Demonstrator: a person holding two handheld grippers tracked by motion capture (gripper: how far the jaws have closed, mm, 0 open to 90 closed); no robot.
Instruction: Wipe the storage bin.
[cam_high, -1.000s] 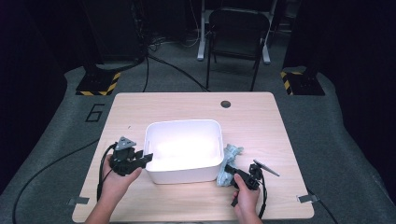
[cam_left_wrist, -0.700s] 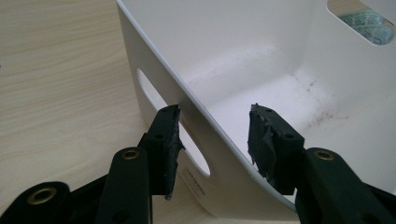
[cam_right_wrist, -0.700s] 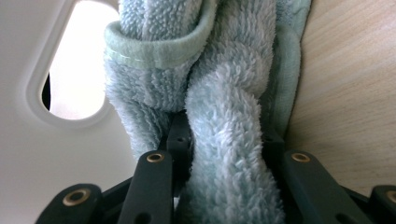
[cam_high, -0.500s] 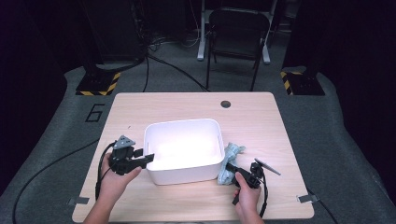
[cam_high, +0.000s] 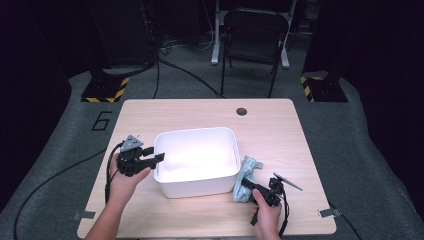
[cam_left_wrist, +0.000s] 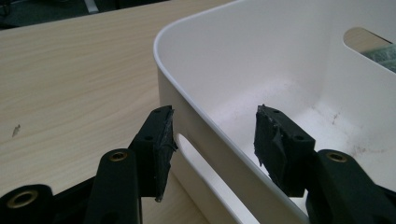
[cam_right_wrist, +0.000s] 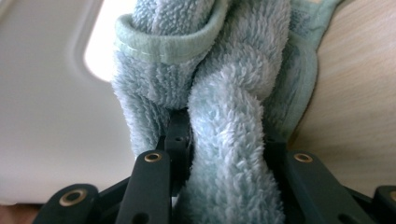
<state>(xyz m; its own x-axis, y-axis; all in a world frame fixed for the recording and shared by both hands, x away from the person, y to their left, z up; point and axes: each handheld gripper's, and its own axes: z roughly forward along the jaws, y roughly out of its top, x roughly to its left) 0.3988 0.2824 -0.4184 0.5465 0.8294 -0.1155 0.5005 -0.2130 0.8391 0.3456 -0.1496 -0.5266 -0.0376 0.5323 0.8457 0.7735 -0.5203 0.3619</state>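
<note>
1. The right gripper is clamped on a fold of the pale blue-green towel; in the right gripper view the thick pile bulges up between the two black jaws and spills past both of them.

2. Just ahead of those jaws the towel is bunched and knotted-looking, with a hemmed edge curling over the top. It lies on the table, pressed against the outer wall of the white bin on the side facing this gripper.

3. The towel looks soft, light and limp. It will likely sag and trail when lifted, and the loose end may drag on the bin's rim. The thick rolled fold now in the jaws seems the best hold, since a thin hem could slip out.

4. The left gripper has its jaws apart and they have just been opening. They straddle the near wall of the bin, one pad outside by the handle slot, the other inside, neither pressing on it.

5. The bin looks stiff, smooth and light, so it may slide on the wood if the towel pushes against it. Its rim above the handle slot, straight ahead of the left jaws, is a sensible place to steady it.
</note>
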